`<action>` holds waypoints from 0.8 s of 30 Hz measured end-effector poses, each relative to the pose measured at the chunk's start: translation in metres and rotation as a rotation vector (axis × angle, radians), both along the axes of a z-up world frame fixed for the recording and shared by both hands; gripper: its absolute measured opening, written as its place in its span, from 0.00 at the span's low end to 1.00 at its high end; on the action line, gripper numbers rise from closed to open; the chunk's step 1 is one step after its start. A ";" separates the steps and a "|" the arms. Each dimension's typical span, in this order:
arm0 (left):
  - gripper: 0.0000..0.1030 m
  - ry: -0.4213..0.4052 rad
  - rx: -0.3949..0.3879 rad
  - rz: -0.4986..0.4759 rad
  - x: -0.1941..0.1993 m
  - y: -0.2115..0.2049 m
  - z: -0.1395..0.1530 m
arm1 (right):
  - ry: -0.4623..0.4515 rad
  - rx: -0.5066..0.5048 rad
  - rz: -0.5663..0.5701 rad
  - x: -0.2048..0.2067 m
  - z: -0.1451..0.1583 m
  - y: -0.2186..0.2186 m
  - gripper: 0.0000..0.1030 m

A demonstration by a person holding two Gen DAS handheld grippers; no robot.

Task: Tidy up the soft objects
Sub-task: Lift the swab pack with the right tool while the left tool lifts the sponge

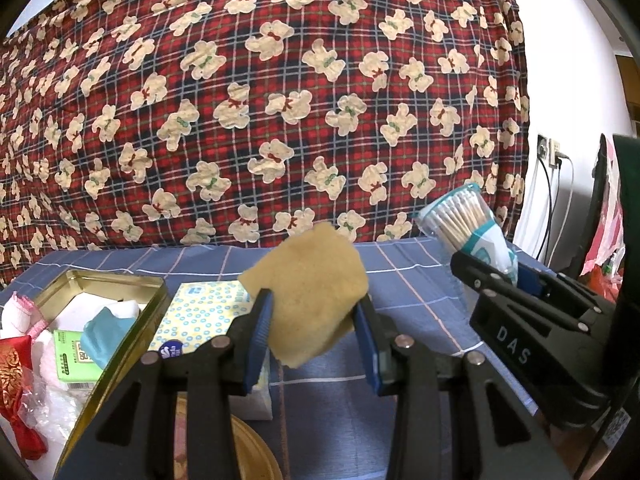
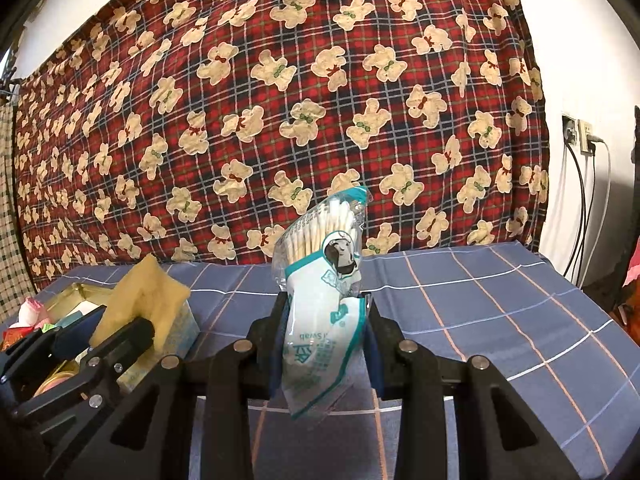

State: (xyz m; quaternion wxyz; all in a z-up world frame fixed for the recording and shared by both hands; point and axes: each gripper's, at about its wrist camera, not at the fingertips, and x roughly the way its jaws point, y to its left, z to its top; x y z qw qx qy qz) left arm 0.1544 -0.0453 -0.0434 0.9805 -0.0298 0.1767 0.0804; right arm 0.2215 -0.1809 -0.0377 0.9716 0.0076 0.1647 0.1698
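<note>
My left gripper [image 1: 314,320] is shut on a tan sponge [image 1: 312,288] and holds it above the blue checked cloth; the sponge also shows in the right wrist view [image 2: 148,296]. My right gripper [image 2: 326,320] is shut on a clear bag of cotton swabs [image 2: 324,280], held upright; the bag also shows in the left wrist view [image 1: 464,224] at the right. A gold tin [image 1: 120,344] at the left holds tissue packs and soft items. A dotted tissue pack [image 1: 196,316] lies beside the tin, under my left gripper.
A blue checked cloth [image 2: 500,320] covers the table. A red plaid bear-print blanket [image 1: 260,100] hangs behind it. A red ornament [image 1: 16,384] and plastic wrap lie at the far left. A gold round lid [image 1: 252,456] sits below my left gripper. Wall sockets with cables [image 2: 580,140] are at the right.
</note>
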 end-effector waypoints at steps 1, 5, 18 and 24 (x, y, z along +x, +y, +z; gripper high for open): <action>0.37 0.001 -0.004 -0.001 0.000 0.001 0.000 | 0.000 0.004 -0.001 0.000 0.000 0.000 0.35; 0.37 0.001 -0.019 -0.004 0.000 0.001 0.000 | -0.005 0.007 -0.006 -0.001 0.001 -0.001 0.35; 0.37 0.005 -0.097 -0.042 -0.007 0.017 0.009 | 0.006 0.046 0.043 -0.005 0.002 0.007 0.35; 0.37 0.035 -0.121 -0.080 -0.012 0.024 0.018 | 0.042 0.057 0.075 -0.004 0.001 0.016 0.35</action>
